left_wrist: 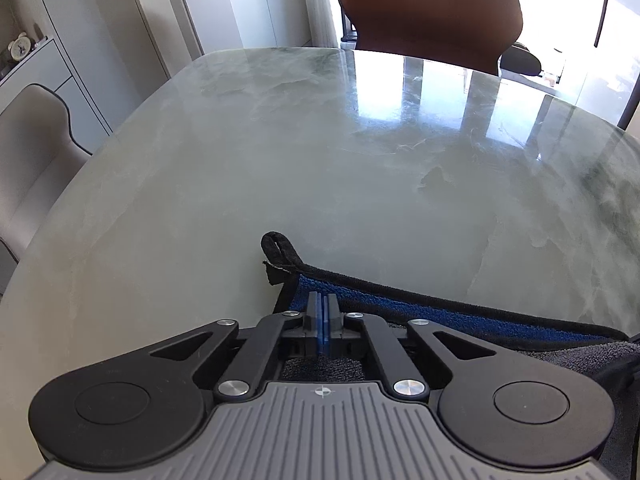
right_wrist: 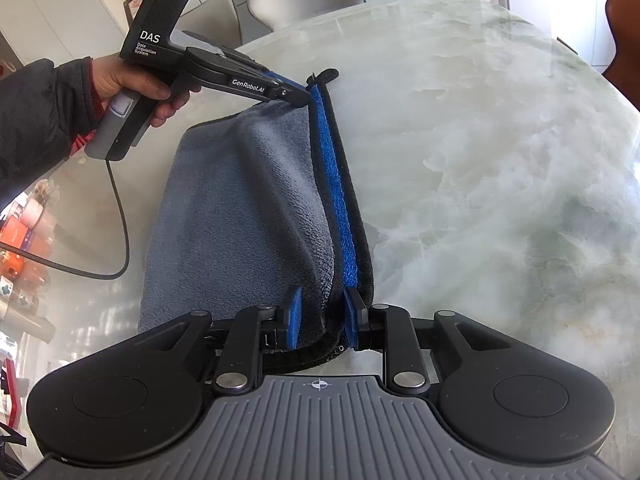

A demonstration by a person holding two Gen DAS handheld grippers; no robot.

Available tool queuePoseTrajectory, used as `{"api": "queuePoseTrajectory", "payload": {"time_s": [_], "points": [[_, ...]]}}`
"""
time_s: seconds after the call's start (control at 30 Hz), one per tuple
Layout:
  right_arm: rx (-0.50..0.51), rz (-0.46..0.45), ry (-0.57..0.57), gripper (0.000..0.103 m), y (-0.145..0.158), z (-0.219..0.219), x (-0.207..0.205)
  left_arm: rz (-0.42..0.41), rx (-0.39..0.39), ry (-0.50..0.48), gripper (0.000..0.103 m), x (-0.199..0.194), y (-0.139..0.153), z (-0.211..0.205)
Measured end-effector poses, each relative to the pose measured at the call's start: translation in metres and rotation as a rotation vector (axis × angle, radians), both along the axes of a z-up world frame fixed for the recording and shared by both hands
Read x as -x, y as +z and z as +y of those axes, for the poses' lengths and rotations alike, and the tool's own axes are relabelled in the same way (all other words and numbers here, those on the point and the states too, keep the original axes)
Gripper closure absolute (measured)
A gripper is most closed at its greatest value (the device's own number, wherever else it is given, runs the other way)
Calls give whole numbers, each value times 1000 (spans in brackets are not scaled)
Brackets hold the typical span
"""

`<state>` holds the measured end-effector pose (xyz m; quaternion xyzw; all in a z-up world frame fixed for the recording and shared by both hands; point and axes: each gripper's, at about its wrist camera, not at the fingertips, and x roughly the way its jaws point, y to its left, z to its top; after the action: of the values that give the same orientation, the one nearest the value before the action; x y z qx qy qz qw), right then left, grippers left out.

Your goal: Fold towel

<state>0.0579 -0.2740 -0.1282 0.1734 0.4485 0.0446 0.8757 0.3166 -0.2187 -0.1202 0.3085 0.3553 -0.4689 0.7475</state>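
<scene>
The left tongs (left_wrist: 324, 322) are closed, with the blue pads pressed together, at the corner of the towel (left_wrist: 460, 316). The towel has a blue side and a black edge, and its small black loop (left_wrist: 276, 246) lies on the pale marble surface (left_wrist: 280, 160). A brown chair (left_wrist: 432, 12) stands behind the far edge.

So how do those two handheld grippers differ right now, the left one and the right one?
The left gripper has its jaws shut, blue pads pressed together, at the towel's far corner by the hanging loop. The right gripper has its jaws apart, straddling the towel's near folded edge without pinching it. Both are black with blue pads and point down at the marble table.
</scene>
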Motion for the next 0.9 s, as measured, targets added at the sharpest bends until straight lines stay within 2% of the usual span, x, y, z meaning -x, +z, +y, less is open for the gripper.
{"api": "queuePoseTrajectory", "payload": {"time_s": [0.07, 0.17, 0.2, 0.27, 0.33, 0.53, 0.57, 0.7, 0.9], "points": [[-2, 0, -1, 80, -1, -1, 0, -2, 33, 17, 103, -1, 5, 1], [-6, -1, 0, 80, -2, -2, 1, 42, 47, 18, 103, -7, 10, 1], [-8, -1, 1, 80, -2, -3, 0, 39, 31, 6, 103, -7, 10, 1], [-13, 0, -1, 80, -3, -5, 0, 43, -12, -24, 94, -5, 5, 2], [-16, -1, 0, 80, -3, -6, 0, 37, -41, -34, 93, -3, 0, 4], [-25, -1, 0, 80, -5, -9, 0, 4, -65, -24, 62, -5, -3, 6], [-26, -1, 0, 79, -5, -9, 0, 4, -73, -29, 61, -5, -2, 5], [-28, -3, -3, 80, -6, -8, 1, 24, -71, -39, 63, -9, -2, 5], [-32, -6, -6, 80, -7, -8, 2, 55, -68, -46, 83, -14, -5, 3]]}}
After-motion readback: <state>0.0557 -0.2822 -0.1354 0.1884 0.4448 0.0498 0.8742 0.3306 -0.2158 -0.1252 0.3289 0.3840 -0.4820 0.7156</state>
